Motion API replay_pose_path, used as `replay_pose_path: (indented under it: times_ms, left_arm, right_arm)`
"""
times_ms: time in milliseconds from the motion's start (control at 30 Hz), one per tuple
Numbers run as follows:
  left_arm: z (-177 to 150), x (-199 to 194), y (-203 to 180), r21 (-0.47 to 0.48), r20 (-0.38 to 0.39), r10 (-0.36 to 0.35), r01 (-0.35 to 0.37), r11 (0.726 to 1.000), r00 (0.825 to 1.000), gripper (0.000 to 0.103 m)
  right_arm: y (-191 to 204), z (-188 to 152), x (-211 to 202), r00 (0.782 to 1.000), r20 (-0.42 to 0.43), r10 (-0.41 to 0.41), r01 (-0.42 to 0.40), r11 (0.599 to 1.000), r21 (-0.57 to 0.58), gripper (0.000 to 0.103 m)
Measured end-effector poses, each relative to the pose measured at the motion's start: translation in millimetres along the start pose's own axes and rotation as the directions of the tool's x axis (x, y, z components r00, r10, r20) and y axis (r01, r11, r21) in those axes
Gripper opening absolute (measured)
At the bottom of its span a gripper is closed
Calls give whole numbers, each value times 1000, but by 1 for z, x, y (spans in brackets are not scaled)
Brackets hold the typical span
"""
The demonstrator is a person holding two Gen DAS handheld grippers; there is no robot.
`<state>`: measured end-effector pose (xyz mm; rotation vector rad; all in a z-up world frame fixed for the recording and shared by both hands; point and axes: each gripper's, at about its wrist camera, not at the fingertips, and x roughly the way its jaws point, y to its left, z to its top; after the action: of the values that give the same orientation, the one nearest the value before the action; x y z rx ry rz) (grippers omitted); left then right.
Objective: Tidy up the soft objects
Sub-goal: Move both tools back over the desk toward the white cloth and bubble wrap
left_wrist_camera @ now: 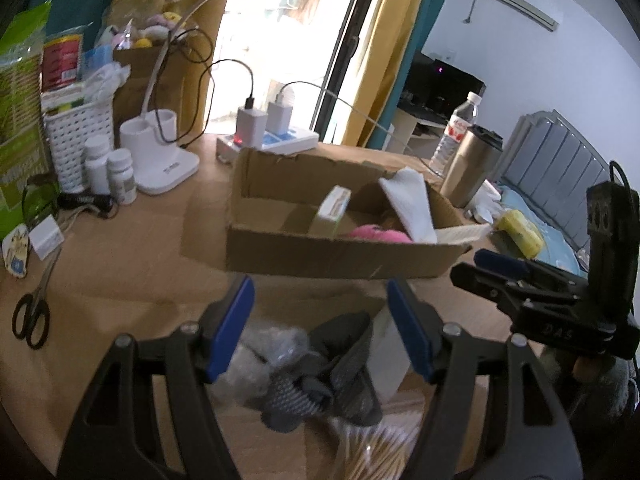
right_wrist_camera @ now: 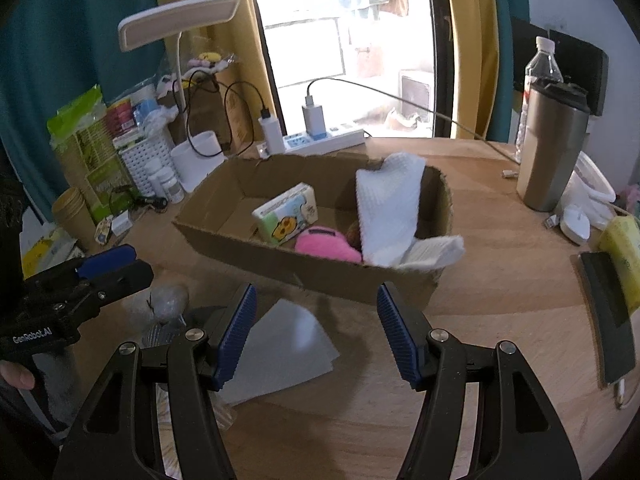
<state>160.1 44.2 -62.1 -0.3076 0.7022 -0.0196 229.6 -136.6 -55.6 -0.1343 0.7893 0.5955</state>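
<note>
With both grippers, left gripper (left_wrist_camera: 320, 332) and right gripper (right_wrist_camera: 316, 332), half open and empty, the grey sock (left_wrist_camera: 320, 380) at lower centre could snag the plastic bag (left_wrist_camera: 264, 356) beside it.

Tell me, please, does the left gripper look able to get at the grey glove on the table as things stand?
Probably yes: the left gripper is open above the grey glove, nothing lying over it; only a clear plastic bag sits beside it.
</note>
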Motion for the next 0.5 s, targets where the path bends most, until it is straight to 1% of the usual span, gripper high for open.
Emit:
replay_pose_path:
  times_ms: [500]
  left_arm:
    - [-27,5,23,-46,-48,21,-23,999,999,71]
  right_arm:
    - [17,-21,23,997,-79,17,-18,1000,-13,66]
